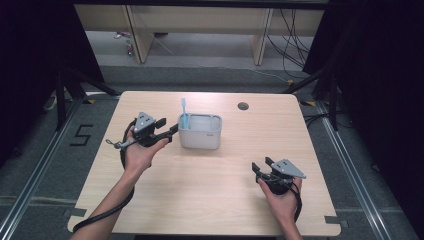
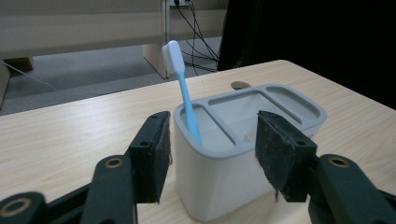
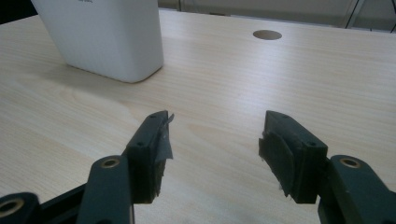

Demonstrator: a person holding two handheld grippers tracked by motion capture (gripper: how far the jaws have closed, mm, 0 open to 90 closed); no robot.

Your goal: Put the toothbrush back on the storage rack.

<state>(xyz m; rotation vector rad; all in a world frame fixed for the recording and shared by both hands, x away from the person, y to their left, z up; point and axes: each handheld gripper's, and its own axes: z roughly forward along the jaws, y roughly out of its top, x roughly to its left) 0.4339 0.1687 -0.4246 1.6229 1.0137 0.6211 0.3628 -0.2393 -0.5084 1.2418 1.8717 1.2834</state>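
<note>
While the holder stands mid-bench with a toothbrush in its left compartment, the left tool gapes beside it; the right tool, well apart, is released.

You have a white holder with a grey top standing upright on the desk, a little back of its middle, and its top is split into several open compartments. A light blue toothbrush with a white head stands in the end compartment on your left, leaning slightly, head up and well above the rim.
</note>
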